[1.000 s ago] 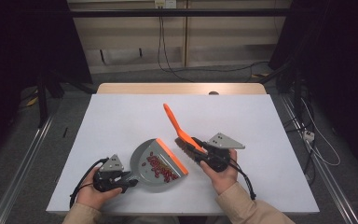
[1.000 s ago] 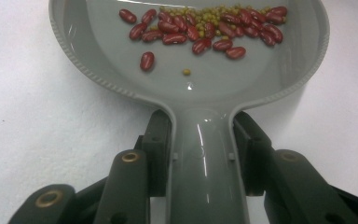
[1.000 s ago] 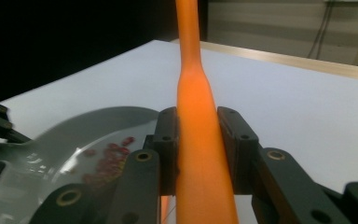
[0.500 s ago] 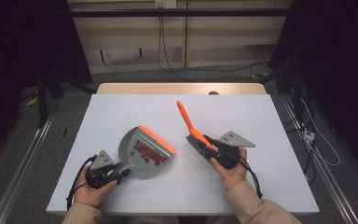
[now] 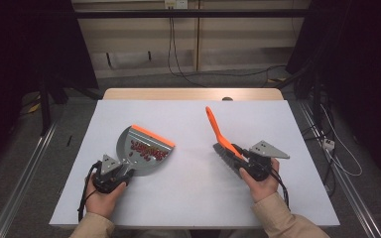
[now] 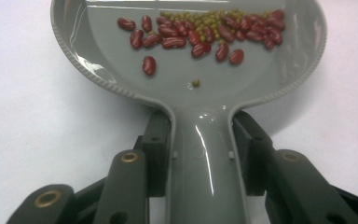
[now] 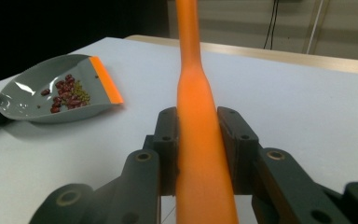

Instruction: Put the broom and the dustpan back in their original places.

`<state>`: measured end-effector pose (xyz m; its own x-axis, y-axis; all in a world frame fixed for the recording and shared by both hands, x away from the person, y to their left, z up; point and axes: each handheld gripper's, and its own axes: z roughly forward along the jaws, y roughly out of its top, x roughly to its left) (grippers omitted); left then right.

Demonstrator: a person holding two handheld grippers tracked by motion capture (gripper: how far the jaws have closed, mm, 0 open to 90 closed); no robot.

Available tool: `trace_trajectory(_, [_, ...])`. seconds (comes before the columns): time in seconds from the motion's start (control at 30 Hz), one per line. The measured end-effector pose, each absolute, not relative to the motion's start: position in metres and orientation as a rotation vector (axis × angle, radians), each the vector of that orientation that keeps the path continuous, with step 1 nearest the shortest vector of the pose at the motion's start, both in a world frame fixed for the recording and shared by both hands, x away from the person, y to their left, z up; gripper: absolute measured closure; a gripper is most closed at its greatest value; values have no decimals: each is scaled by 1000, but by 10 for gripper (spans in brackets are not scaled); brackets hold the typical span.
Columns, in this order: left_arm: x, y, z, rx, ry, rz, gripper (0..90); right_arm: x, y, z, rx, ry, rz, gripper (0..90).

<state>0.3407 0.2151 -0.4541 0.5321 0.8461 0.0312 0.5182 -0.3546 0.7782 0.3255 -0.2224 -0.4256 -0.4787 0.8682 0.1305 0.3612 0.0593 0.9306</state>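
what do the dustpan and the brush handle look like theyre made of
Dustpan: likely moulded grey plastic, glossy, judging by the bright highlights on its bowl and handle; its orange lip may be softer rubber, hard to tell. Brush handle: probably orange plastic, smooth and satin, with only soft reflections.

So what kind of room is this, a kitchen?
Probably not: it looks like a lab or test room. A plain white table stands among dark curtains, cables hang on the back wall, and metal rails run along the floor.
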Motion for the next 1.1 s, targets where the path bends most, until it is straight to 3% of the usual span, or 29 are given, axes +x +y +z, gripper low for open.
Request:
trace_trajectory(0.17, [335,210,-452,2053,1083,496,465,327,-231,-432,1278,1870,1406,706])
trace_trajectory(0.27, [328,203,-451,2073,1033,450,461,329,-239,-435,1337,1856,1405,706])
trace_trajectory(0.4, [321,197,-449,2077,1006,381,361,329,-253,-441,1389,1839,1371,704])
trace_trajectory(0.53, [317,202,-442,2018,1016,418,199,325,-265,-443,1436,1800,1376,707])
trace_trajectory(0.63, [315,207,-435,1993,997,469,137,319,-272,-442,1440,1778,1341,693])
trace_trajectory(0.8, [318,206,-426,1972,937,488,105,308,-280,-440,1408,1835,1255,555])
trace_trajectory(1.03, [322,199,-418,1944,871,496,86,282,-285,-435,1275,1923,1151,278])
trace_trajectory(1.1, [323,199,-416,1932,849,499,72,279,-291,-433,1262,1902,1194,263])
